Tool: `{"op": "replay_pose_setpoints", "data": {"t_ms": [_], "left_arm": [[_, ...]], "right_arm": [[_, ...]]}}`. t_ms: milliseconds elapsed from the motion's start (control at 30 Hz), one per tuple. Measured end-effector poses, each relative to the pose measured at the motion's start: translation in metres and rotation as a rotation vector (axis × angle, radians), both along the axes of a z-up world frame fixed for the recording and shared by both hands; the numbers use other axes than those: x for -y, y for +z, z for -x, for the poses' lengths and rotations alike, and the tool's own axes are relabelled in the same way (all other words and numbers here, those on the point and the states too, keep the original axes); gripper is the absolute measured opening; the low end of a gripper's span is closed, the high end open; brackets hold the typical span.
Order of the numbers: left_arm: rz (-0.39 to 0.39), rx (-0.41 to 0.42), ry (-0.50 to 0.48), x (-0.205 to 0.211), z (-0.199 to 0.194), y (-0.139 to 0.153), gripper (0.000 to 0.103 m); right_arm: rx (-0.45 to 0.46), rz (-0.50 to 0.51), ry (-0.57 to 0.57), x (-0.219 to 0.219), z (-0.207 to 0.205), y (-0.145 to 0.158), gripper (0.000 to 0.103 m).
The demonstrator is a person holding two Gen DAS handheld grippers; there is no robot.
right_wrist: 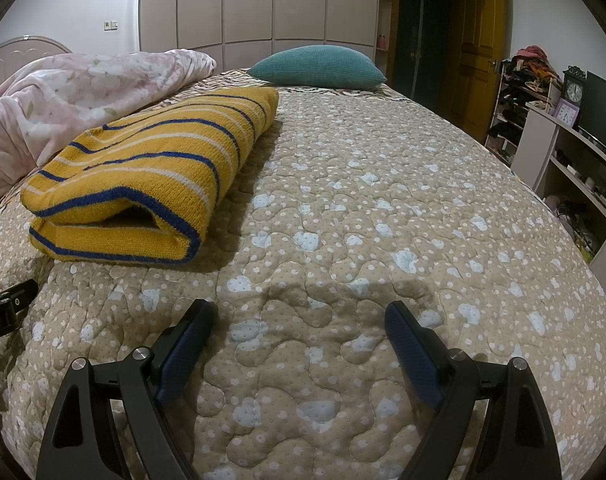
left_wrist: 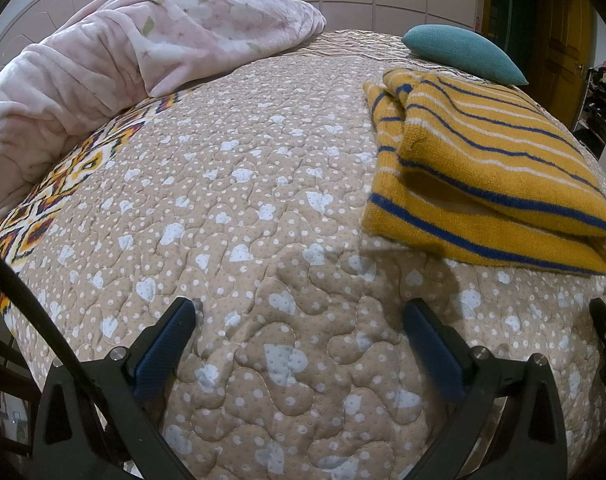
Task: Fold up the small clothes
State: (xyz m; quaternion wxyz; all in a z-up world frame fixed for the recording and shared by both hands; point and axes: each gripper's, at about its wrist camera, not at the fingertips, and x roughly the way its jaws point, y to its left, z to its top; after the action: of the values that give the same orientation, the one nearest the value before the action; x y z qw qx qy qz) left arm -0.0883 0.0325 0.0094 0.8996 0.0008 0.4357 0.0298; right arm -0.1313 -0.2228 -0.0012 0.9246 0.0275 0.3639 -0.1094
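Note:
A yellow knit sweater [left_wrist: 483, 176] with blue and white stripes lies folded on the beige quilted bedspread [left_wrist: 243, 200]. In the left wrist view it is at the right, ahead of my left gripper [left_wrist: 301, 312], which is open and empty over bare quilt. In the right wrist view the sweater [right_wrist: 151, 176] is at the left, ahead of my right gripper [right_wrist: 301, 314], which is open and empty. Both grippers are apart from the sweater, near the bed's front.
A pink floral blanket [left_wrist: 123, 64] is bunched at the far left. A teal cushion [right_wrist: 319, 66] lies at the far end. Wardrobe doors [right_wrist: 247, 4] stand behind the bed. Shelves with clutter and clocks [right_wrist: 571, 120] stand to the right of the bed.

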Motion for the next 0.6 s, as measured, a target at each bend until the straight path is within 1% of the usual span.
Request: {"op": "replay_pose_setpoints", "data": {"t_ms": [433,500,600], "left_arm": [[0.003,0.0,-0.001,-0.0006,0.0003,-0.0006,0.103],[0.006,-0.01,-0.003,-0.0001,0.0001,-0.0001,0.103],[0.01,-0.052,-0.007,0.0002,-0.0014,0.0037,0.103]], "right_arm": [[-0.001,0.002,0.0,-0.0004,0.0,-0.0003,0.091],[-0.001,0.002,-0.001,-0.0011,0.0004,-0.0003,0.091],[-0.002,0.003,-0.002,-0.0016,0.0004,-0.0005,0.091]]}}
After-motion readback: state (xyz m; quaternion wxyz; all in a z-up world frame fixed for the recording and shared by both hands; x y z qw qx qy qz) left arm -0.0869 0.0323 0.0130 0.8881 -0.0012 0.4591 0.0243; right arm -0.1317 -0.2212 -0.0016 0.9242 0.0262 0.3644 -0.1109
